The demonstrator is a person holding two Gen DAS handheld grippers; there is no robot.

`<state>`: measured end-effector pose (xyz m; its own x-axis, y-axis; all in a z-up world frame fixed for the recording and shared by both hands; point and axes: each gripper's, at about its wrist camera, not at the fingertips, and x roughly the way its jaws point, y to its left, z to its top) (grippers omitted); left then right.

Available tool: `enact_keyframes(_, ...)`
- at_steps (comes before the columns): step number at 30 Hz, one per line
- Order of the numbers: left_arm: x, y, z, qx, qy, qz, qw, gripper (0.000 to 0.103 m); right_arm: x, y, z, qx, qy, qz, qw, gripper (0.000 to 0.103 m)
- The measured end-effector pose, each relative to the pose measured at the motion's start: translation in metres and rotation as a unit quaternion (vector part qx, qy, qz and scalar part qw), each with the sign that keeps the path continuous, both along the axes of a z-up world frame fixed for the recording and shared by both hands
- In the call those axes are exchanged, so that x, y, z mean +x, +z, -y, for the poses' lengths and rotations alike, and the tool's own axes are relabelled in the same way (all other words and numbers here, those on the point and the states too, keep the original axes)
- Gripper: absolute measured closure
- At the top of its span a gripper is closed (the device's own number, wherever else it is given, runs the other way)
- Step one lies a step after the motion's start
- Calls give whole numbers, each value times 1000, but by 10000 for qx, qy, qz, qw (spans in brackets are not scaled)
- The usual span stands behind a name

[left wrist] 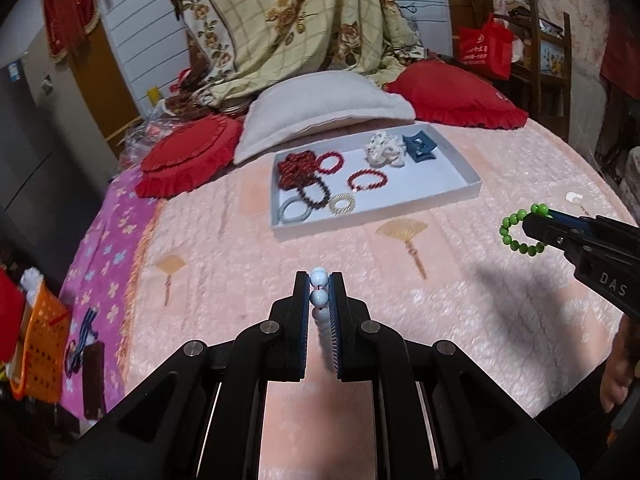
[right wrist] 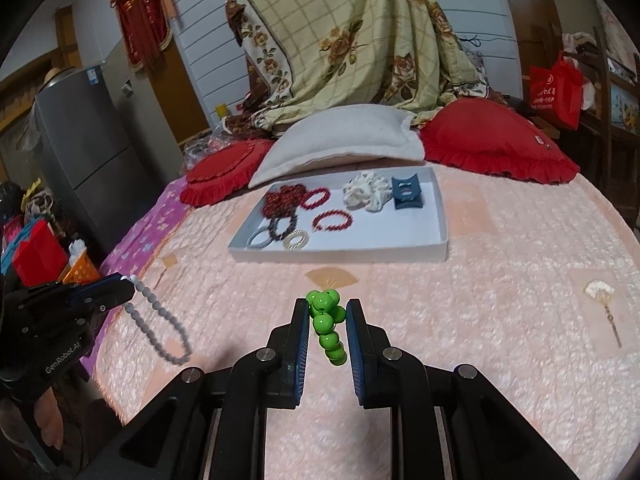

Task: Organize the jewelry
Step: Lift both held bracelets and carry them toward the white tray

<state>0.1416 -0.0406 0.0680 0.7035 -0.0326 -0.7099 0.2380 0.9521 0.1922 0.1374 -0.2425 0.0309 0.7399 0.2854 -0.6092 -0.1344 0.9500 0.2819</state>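
My left gripper (left wrist: 319,280) is shut on a pale blue-white bead bracelet (left wrist: 319,300), held above the pink bedspread; the bracelet hangs from it in the right wrist view (right wrist: 158,320). My right gripper (right wrist: 328,306) is shut on a green bead bracelet (right wrist: 329,326), which also shows in the left wrist view (left wrist: 516,232). A white tray (left wrist: 400,204) lies ahead on the bed with red bracelets (left wrist: 366,180), a dark bead bracelet (left wrist: 314,196), a grey ring (left wrist: 294,210), a white scrunchie (left wrist: 384,150) and a blue clip (left wrist: 418,146).
A white pillow (left wrist: 324,112) and red cushions (left wrist: 456,94) lie behind the tray, with a floral blanket (left wrist: 300,20) beyond. An orange basket (left wrist: 40,340) stands off the bed's left edge. A small pale item (right wrist: 598,290) lies on the bedspread at right.
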Motion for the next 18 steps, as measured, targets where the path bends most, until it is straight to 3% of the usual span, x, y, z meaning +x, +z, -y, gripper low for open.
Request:
enact_keyframes(12,93,22,45,-289,-418,1,9987,95,77,0,50,437,-299,-195,9984,85)
enact_keyframes(18,122,29,58,-353,-454,-3,9983,95,95,-2,58,568,-259,-296,9976,85)
